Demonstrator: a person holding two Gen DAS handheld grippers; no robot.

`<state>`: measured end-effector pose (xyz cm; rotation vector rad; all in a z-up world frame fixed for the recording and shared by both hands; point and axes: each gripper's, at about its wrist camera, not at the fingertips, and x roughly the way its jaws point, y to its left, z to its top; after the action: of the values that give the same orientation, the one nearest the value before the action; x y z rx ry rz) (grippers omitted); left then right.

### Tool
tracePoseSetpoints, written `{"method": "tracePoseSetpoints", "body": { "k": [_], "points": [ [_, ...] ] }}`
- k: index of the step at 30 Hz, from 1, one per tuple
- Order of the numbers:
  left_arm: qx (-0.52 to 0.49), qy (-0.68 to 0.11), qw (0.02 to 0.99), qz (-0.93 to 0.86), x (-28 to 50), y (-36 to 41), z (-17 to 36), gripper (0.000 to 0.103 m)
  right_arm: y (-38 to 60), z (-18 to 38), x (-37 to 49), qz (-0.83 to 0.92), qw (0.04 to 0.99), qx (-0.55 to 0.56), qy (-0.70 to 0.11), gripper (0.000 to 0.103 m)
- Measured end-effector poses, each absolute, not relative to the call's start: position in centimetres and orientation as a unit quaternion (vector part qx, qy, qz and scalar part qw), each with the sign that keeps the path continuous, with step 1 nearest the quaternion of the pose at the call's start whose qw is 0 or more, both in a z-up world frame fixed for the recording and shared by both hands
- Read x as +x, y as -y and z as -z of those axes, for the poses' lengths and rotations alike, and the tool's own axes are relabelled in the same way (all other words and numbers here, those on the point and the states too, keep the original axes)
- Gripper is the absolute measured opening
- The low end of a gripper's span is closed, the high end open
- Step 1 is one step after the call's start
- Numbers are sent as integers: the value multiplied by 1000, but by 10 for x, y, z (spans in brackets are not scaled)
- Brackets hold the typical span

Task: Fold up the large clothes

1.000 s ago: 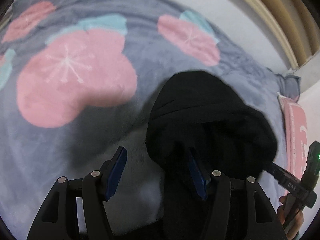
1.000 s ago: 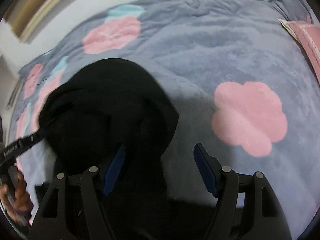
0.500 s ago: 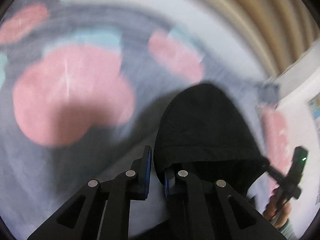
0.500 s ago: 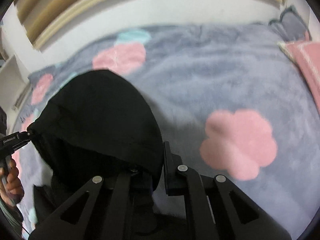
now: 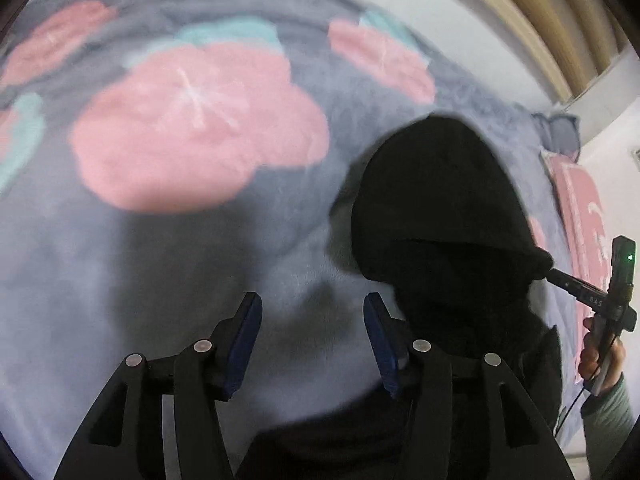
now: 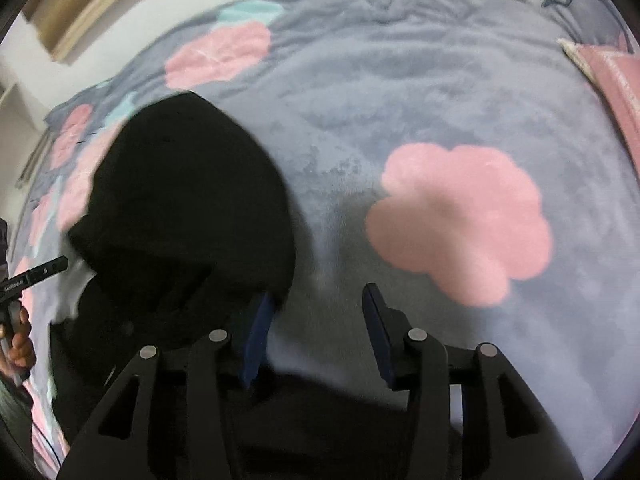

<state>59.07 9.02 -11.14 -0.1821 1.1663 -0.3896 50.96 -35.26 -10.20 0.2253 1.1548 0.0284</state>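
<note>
Grey plush bedding, a blanket [image 5: 240,240] printed with pink flowers [image 5: 200,128] and touches of teal, is spread across the bed and fills most of both views. A pale wall and wooden slats [image 5: 560,20] are seen beyond its far edge, and a pink pillow [image 6: 616,80] lies at the blanket's right side.

A black hooded garment [image 5: 440,208] is laid on the blanket, its rounded hood [image 6: 188,184] pointing away from the cameras and the rest of the dark cloth running down under the lower edge of both views.

The left tool [image 5: 312,344] is held released, its blue-padded fingers [image 5: 244,336] spread apart over bare blanket, with the hood just beside the right-hand finger; nothing is gripped between them. The right tool [image 6: 316,332] is likewise released: its left pad [image 6: 258,328] is seen at the hood's edge, partly overlapped by black cloth, while the other pad stands over grey blanket.

In the left wrist view the right tool [image 5: 576,288] is also seen from the side, its tip at the hood's right corner, a green light lit on its body, with the holding hand [image 5: 600,360] below it. Both views are somewhat blurred.
</note>
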Motion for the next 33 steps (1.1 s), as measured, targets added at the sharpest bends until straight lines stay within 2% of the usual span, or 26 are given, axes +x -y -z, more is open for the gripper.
{"method": "tracePoseSetpoints", "body": {
  "k": [5,8,10,16,20,25,29,33],
  "points": [
    [-111,-467,849,221,603,-74,42,54,341,40,521,-38,867,108,-485,49],
    [-109,-452,849,250,621,-36,32,54,314,34,551,-63,871,97,-477,49],
    [-111,-478,833,255,633,-17,54,54,298,47,565,-72,866,91,-487,49],
    [-113,-567,784,227,639,5,152,54,268,143,578,-80,820,47,-565,48],
    [-76,-565,791,224,634,14,162,54,269,161,573,-85,824,42,-558,46],
    [-38,-543,806,233,626,18,122,54,272,130,572,-104,829,17,-550,47],
    [-72,-484,833,257,626,17,77,54,273,67,589,-136,869,24,-475,48],
    [-70,-492,835,236,648,35,90,54,256,57,643,-157,873,8,-461,48]
  ]
}}
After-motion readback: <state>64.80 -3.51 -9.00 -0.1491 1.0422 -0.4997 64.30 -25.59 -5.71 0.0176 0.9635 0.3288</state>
